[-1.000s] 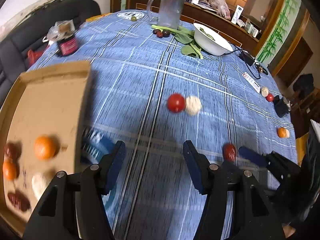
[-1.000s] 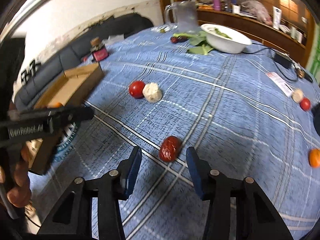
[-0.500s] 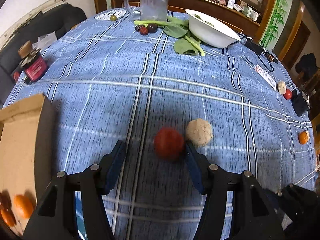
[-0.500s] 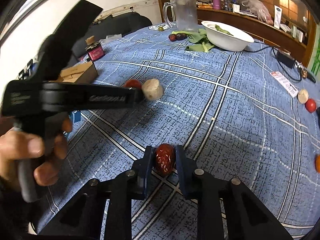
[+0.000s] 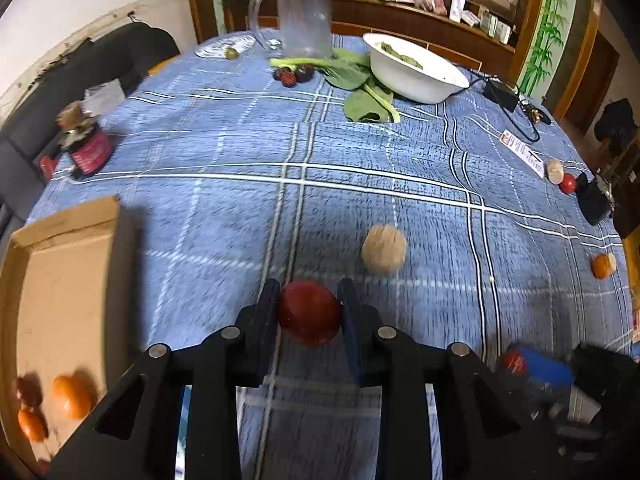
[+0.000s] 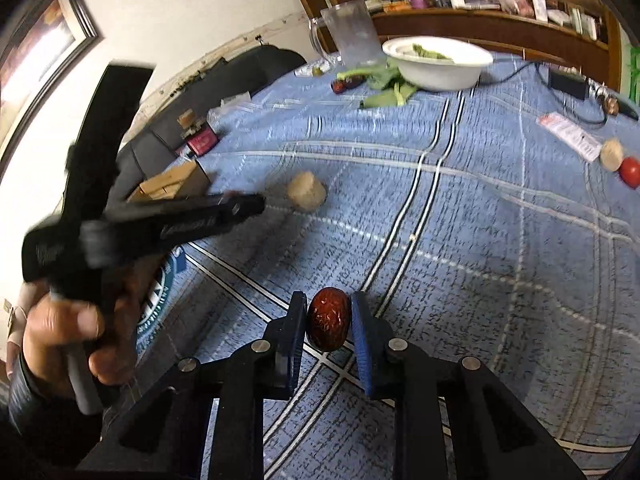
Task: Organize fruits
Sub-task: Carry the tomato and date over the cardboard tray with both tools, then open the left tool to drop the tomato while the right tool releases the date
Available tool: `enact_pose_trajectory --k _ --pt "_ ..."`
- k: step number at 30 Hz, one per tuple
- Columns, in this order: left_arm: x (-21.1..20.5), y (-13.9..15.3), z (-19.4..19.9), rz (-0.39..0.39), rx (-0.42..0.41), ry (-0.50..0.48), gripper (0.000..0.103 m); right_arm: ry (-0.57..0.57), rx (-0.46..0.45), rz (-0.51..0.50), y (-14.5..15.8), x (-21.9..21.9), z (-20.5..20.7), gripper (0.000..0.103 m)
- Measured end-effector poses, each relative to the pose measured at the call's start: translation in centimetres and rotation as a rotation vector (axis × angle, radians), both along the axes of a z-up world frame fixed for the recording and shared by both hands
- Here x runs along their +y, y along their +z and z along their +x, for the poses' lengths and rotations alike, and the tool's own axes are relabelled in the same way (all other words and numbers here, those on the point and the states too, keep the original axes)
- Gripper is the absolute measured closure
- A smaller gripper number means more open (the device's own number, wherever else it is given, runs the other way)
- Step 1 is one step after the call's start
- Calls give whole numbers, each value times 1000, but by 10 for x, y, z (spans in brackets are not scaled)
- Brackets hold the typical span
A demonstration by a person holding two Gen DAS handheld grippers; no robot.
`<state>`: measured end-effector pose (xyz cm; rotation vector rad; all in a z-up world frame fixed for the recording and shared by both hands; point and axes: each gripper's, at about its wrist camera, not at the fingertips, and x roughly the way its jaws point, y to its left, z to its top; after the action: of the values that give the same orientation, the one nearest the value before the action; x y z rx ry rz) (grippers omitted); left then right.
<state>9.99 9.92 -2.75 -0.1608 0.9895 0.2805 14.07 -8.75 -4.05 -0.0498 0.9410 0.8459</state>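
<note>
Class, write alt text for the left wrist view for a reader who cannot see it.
The left gripper is shut on a red tomato above a blue plaid tablecloth. A beige round fruit lies just beyond, and a cardboard tray at the left holds oranges.

left gripper: black frame, silver screws | right gripper: blue fingers

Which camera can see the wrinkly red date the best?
The right wrist view. There the wrinkly red date sits big and sharp, pinched between the right gripper fingers. In the left wrist view it is only a small blurry red spot by that gripper's blue pad, near the bottom right.
</note>
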Motion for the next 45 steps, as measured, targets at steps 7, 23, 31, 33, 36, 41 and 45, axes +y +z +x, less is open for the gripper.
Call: enact_pose_trajectory --k 7,23,31,33,36,41,45 --pt "20 22 -60 -3 -40 46 77 45 -50 7 22 26 -34 80" --pt "94 46 -158 12 -128 176 76 111 -99 33 60 103 -102 81" --pt "118 47 -175 6 -139 211 76 156 -107 26 67 136 -113 81" --pt "124 46 -176 5 -140 221 76 168 -109 26 68 143 -115 81" --pt "132 46 -179 4 -141 235 76 183 -111 24 69 155 -116 81" --pt "144 45 -182 7 -136 254 76 204 -107 24 67 170 -118 81" --pt "153 43 -184 4 -130 268 76 216 -102 24 65 179 -116 81"
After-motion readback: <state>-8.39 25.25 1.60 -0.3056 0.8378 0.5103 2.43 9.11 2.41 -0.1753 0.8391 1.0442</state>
